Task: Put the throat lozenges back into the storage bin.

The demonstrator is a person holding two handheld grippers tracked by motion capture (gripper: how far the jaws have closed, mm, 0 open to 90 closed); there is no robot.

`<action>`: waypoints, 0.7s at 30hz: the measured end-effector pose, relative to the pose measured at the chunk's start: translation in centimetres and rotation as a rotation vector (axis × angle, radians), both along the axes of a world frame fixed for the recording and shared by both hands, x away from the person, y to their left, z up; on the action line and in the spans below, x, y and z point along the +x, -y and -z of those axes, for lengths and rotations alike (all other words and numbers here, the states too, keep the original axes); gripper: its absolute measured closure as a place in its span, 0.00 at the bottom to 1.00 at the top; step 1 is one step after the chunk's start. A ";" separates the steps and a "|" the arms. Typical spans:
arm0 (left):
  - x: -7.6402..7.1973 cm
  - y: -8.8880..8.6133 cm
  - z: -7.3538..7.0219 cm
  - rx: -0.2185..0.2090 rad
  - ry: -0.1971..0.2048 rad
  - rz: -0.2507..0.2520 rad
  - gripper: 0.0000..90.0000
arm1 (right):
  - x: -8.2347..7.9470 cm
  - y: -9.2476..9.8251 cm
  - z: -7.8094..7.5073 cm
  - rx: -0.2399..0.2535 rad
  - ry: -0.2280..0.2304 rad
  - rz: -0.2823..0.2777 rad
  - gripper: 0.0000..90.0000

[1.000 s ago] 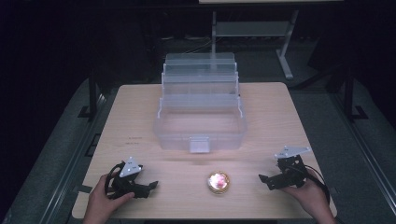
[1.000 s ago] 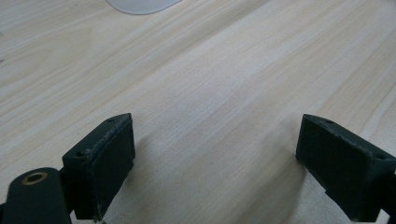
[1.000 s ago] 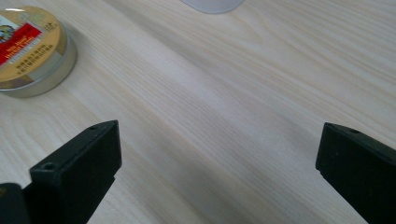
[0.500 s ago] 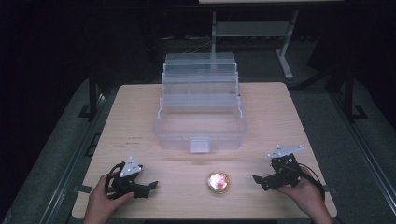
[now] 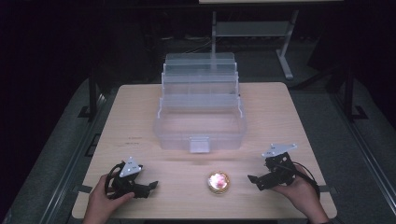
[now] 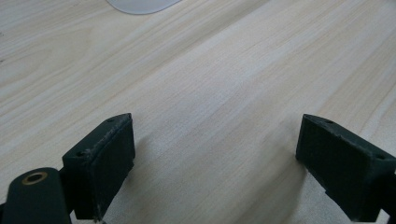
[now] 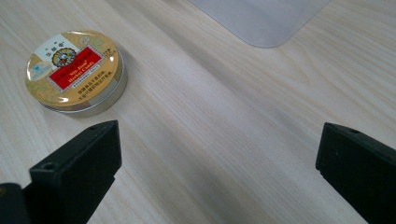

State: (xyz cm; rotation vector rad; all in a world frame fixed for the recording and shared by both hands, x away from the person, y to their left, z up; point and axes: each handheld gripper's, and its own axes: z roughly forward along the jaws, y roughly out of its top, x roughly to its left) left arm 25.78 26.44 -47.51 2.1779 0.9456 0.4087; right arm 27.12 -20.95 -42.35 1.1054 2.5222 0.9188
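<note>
The label of the round tin (image 5: 218, 181) is washed out by glare in the high view, where only a bright pinkish-gold disc is seen; in the right gripper view the tin (image 7: 75, 70) is shown clearly, with a gold lid, a red panel and small print that cannot be read. It lies flat near the front edge of the worktop (image 5: 140, 116), between the two tongs and nearer the right ones. Only a rounded corner of the clear plastic box is caught at the top of each gripper view (image 6: 140, 4) (image 7: 266, 21). In the high view the box (image 5: 200, 126) is seen whole, opened with its stepped trays rising toward the back; what the trays hold cannot be made out through the translucent walls.

The left tongs (image 5: 147, 187) are held by the left hand (image 5: 105, 203) at the front left, low over the wood, with the jaws apart and nothing between them. The right tongs (image 5: 256, 181) are held by the right hand (image 5: 299, 191) at the front right, jaws likewise spread wide over bare wood, the tin just beside the left jaw and not touched.

The worktop is of pale wood grain. The room around it is dark; grey floor (image 5: 336, 121) and a metal stand (image 5: 252, 28) behind the worktop are dimly seen.
</note>
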 end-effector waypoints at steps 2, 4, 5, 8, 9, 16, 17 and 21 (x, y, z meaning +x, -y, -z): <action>0.0 0.0 0.0 0.000 0.000 0.000 0.12 | 0.0 -0.2 -0.1 0.001 0.001 -0.002 0.00; 0.0 0.0 0.0 0.000 0.000 0.000 0.12 | 0.1 -0.3 -0.2 0.001 0.003 -0.007 0.00; 0.0 0.0 0.0 0.000 0.000 0.000 0.12 | 0.1 -0.4 -0.2 0.001 0.000 -0.006 0.00; 0.0 0.0 0.0 0.000 0.000 0.000 0.12 | 0.2 -0.7 -0.3 0.000 0.001 -0.015 0.00; 0.0 0.0 0.0 0.000 0.000 0.000 0.12 | 0.2 -0.8 -0.3 -0.001 -0.002 -0.015 0.00; 0.0 0.0 0.0 0.000 0.000 0.000 0.12 | 0.3 -1.5 -0.4 0.000 -0.002 -0.033 0.00; 0.0 0.0 0.0 0.000 0.000 0.000 0.12 | 0.3 -1.6 -0.4 0.000 -0.002 -0.035 0.00; 0.0 0.0 0.0 0.000 0.000 0.000 0.12 | 0.4 -2.0 -0.6 0.000 -0.001 -0.044 0.00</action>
